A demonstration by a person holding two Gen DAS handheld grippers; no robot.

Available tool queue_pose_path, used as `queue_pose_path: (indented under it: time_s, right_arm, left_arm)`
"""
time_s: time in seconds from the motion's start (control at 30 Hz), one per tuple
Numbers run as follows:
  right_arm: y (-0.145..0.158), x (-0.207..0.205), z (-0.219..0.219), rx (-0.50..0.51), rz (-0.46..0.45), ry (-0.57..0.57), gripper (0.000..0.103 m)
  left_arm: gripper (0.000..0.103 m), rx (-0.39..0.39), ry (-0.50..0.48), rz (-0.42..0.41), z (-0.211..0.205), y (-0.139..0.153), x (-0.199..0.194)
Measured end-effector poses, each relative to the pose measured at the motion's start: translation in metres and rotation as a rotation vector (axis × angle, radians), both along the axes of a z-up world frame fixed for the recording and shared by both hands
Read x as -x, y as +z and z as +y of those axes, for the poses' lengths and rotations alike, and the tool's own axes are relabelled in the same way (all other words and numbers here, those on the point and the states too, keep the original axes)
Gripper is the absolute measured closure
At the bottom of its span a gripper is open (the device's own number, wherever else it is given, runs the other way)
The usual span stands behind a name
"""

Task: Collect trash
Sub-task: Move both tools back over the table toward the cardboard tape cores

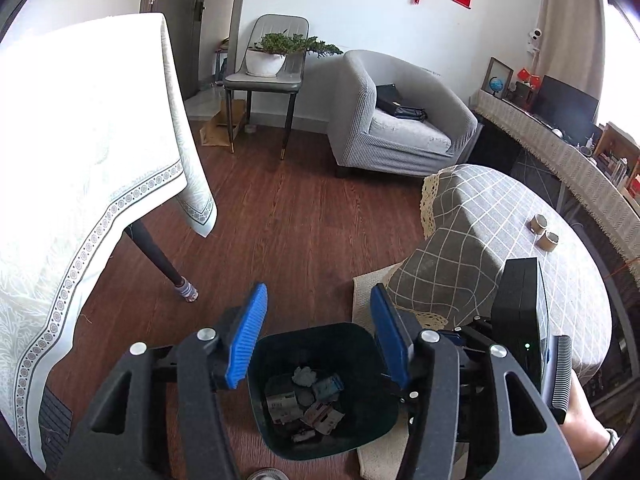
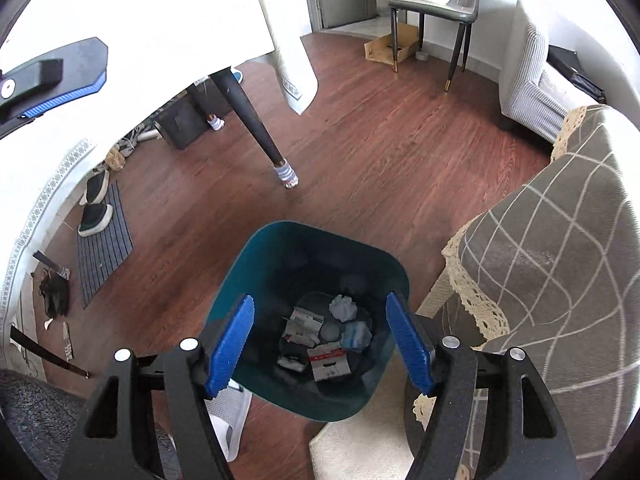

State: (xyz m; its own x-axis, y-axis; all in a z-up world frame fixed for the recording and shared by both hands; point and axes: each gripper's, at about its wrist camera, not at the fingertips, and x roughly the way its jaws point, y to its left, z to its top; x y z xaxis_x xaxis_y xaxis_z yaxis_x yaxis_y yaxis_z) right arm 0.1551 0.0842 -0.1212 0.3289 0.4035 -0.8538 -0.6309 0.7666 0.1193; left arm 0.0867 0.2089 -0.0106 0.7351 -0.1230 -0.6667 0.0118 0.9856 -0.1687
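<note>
A dark teal trash bin (image 1: 360, 432) (image 2: 256, 252) stands on the wood floor. Inside lie several pieces of trash (image 1: 306, 400) (image 2: 326, 334): crumpled tissue, small cartons and wrappers. My left gripper (image 1: 318, 334) is open and empty, hovering above the bin's far rim. My right gripper (image 2: 320, 340) is open and empty, directly over the bin's mouth. The right gripper's body shows at the right of the left wrist view (image 1: 520, 320). A left gripper finger shows at the upper left of the right wrist view (image 2: 52, 80).
A table with a white cloth (image 1: 80, 160) and dark leg (image 2: 248, 120) stands left. A low table with grey checked cloth (image 1: 500, 232) (image 2: 560, 240) stands right, with two tape rolls (image 1: 542, 230). A grey armchair (image 1: 392, 120), a chair with a plant (image 1: 272, 64), shoes and a mat (image 2: 100, 240).
</note>
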Motion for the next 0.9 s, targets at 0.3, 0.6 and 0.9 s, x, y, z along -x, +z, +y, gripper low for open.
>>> queue_pose_path:
  time_s: [0.3, 0.6, 0.9]
  right_arm:
    - [0.056, 0.012, -0.021, -0.092, -0.111, 0.022, 0.033]
    - [0.092, 0.006, -0.071, -0.157, -0.187, -0.053, 0.033]
    - [0.106, -0.012, -0.14, -0.157, -0.223, -0.178, 0.033]
  left_arm:
    - [0.045, -0.011, 0.002, -0.058, -0.02, 0.019, -0.003]
    - [0.041, -0.027, -0.03, -0.095, -0.054, 0.03, -0.014]
    - [0.034, -0.039, -0.133, -0.09, -0.112, 0.025, -0.034]
